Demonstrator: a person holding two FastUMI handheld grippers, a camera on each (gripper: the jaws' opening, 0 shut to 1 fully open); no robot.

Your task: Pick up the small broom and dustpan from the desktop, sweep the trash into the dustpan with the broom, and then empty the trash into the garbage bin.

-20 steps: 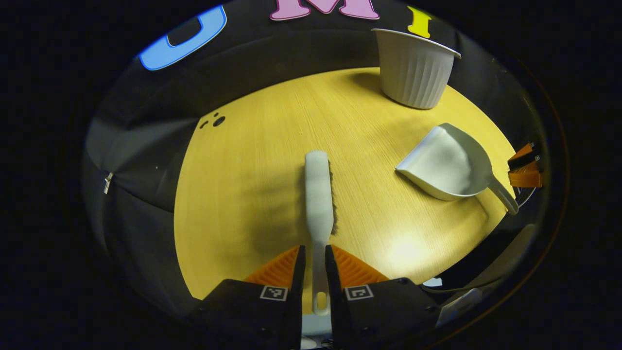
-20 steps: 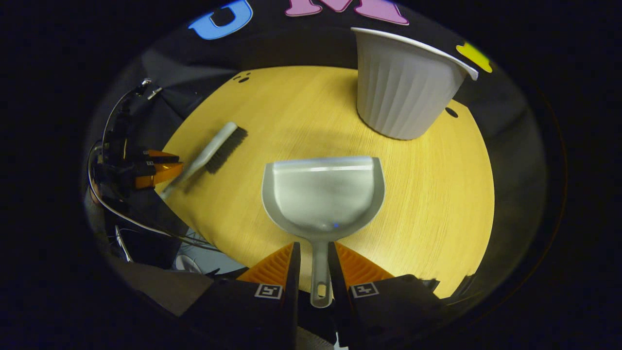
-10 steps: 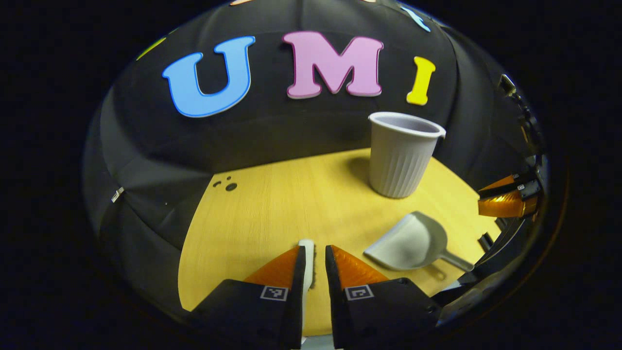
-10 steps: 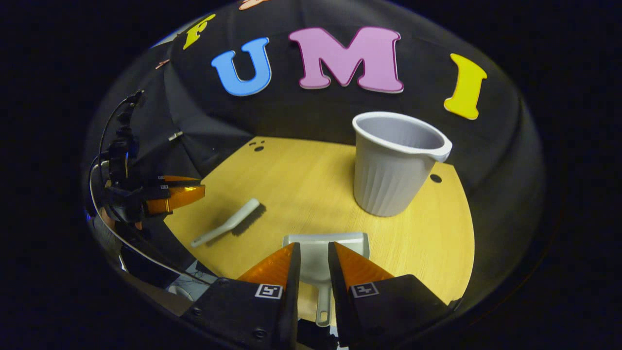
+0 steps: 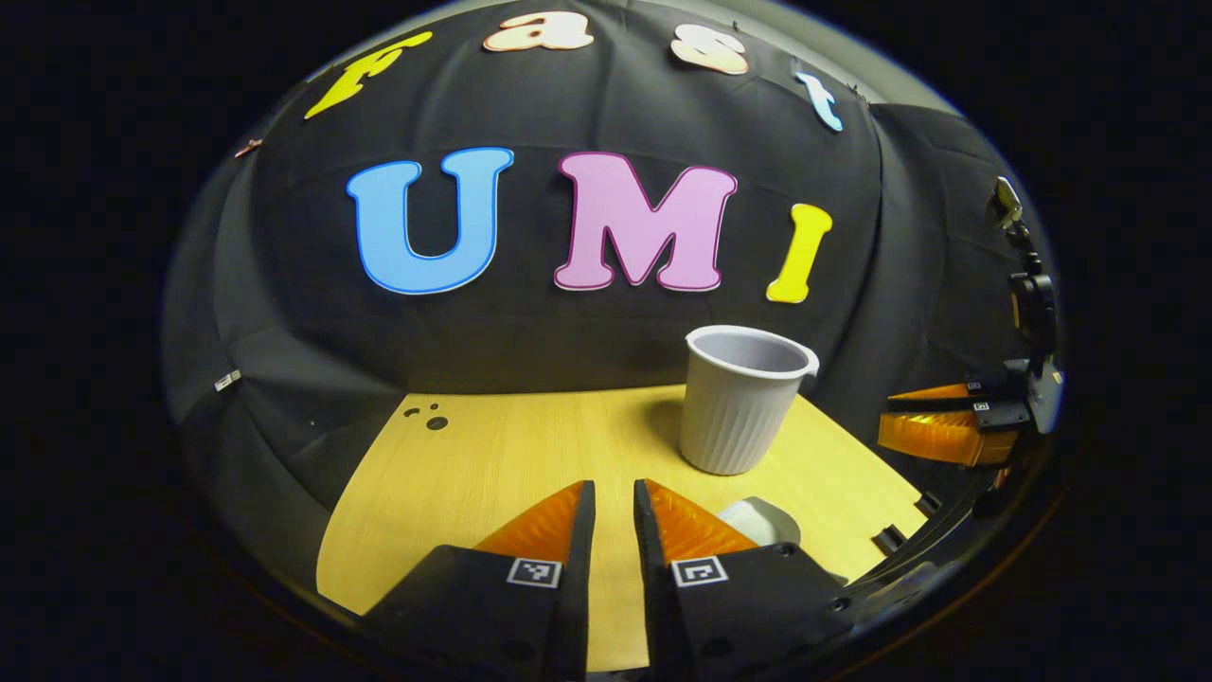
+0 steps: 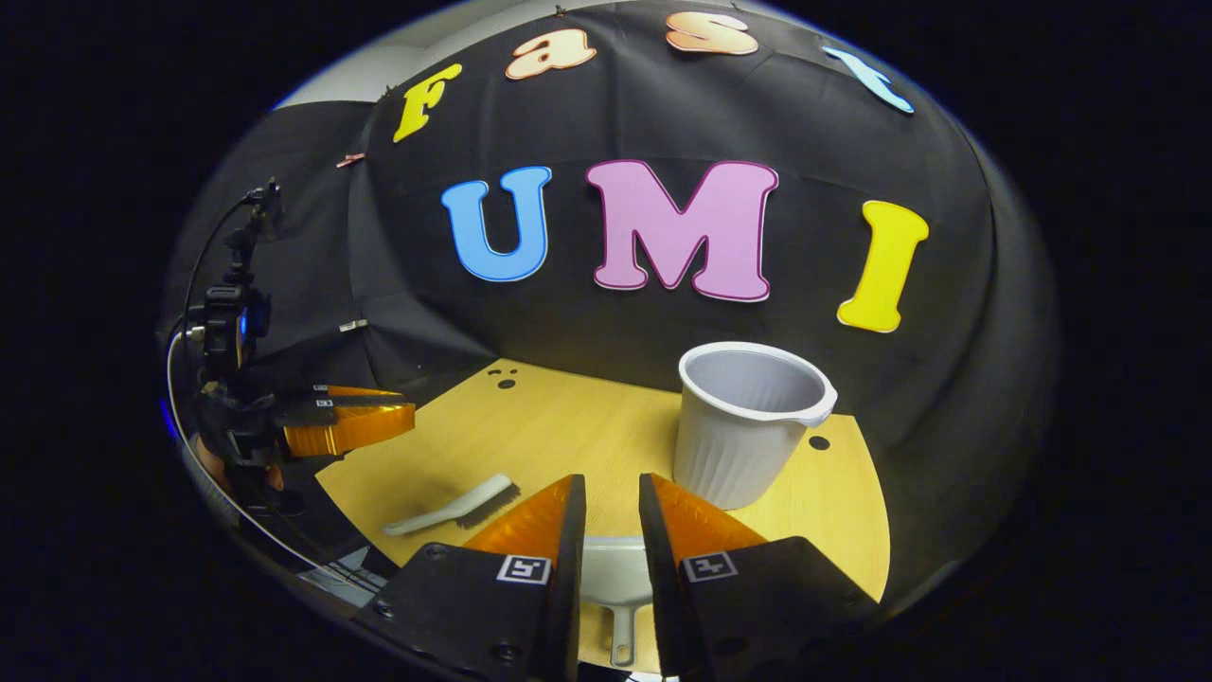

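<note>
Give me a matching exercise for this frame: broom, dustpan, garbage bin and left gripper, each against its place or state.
Things:
1. small broom
2. dustpan
3. garbage bin
4. left gripper

Places or states:
A. stands upright toward the desktop's far side
B. lies flat below the right gripper's fingers
C. hangs off the desktop's left edge
D. lies flat near the desktop's left edge

Pairs: 1-D, 2-B, 3-A, 4-C

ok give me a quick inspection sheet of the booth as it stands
surface: yellow wooden desktop, no trash seen
job's things: small broom and dustpan lying on the desktop; garbage bin upright
clutter: nothing seen
grippers: left gripper and right gripper, tongs narrowly apart, holding nothing
cables: cable looping by the left gripper
surroundings: black cloth wall
</note>
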